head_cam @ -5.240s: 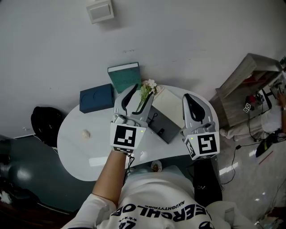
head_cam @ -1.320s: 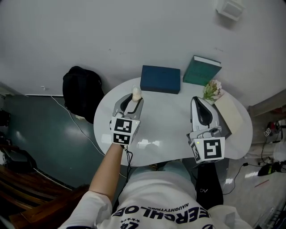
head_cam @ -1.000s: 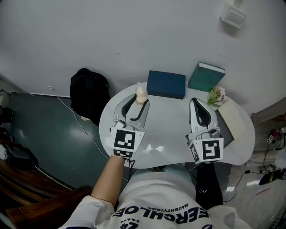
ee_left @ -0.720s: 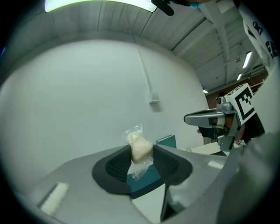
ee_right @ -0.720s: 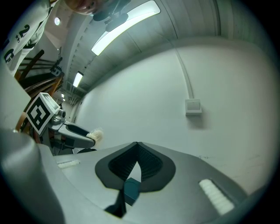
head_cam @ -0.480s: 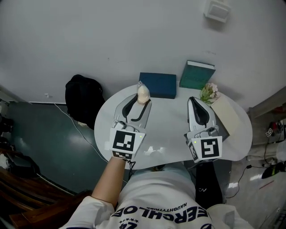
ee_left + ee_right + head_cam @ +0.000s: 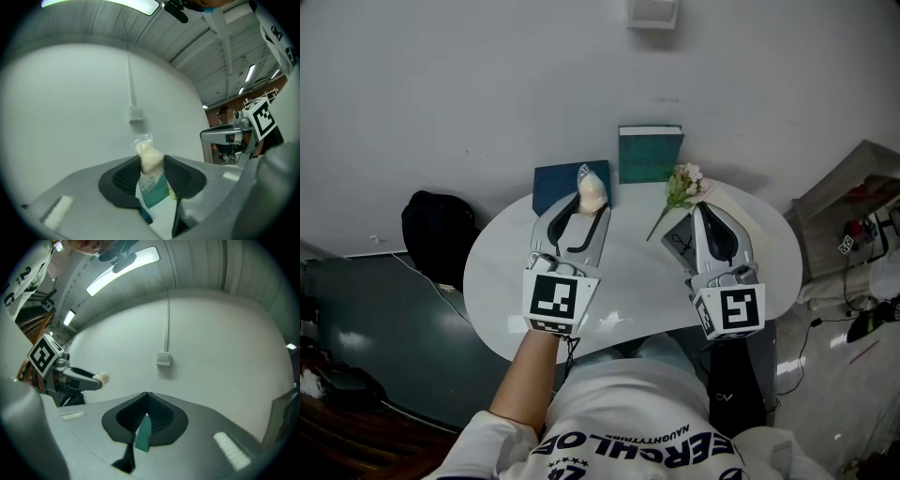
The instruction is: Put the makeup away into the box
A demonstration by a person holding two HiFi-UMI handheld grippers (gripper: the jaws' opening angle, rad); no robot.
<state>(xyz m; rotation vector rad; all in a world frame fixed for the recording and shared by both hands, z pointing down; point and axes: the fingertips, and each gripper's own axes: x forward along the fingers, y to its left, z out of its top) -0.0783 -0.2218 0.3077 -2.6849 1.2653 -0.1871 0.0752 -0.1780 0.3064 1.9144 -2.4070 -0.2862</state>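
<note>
Wall (image 7: 441,75) fills the upper half of the head view, and the white table (image 7: 502,281) butts against it, so you have no room past the far edge. Dark floor (image 7: 356,319) drops away at the table's left rim, with a black bag (image 7: 436,225) lying there just off the edge. The table's near edge runs close to your torso.

At the far edge, upper centre, the dark blue box (image 7: 555,183) lies flat. The green book (image 7: 649,155) stands just to its right, against the wall.

Your left gripper (image 7: 587,208) pinches the makeup sponge (image 7: 592,190), a cream lump in clear wrap, between narrowly spaced jaws. In the head view the sponge overlaps the box's right end; you cannot tell its height above it.

Your right gripper (image 7: 711,211) has its jaws pressed together on nothing, over a dark flat item (image 7: 677,242), with the flowers (image 7: 682,183) just left of its tips.

Bare tabletop lies between the grippers and to the left of your left one.
</note>
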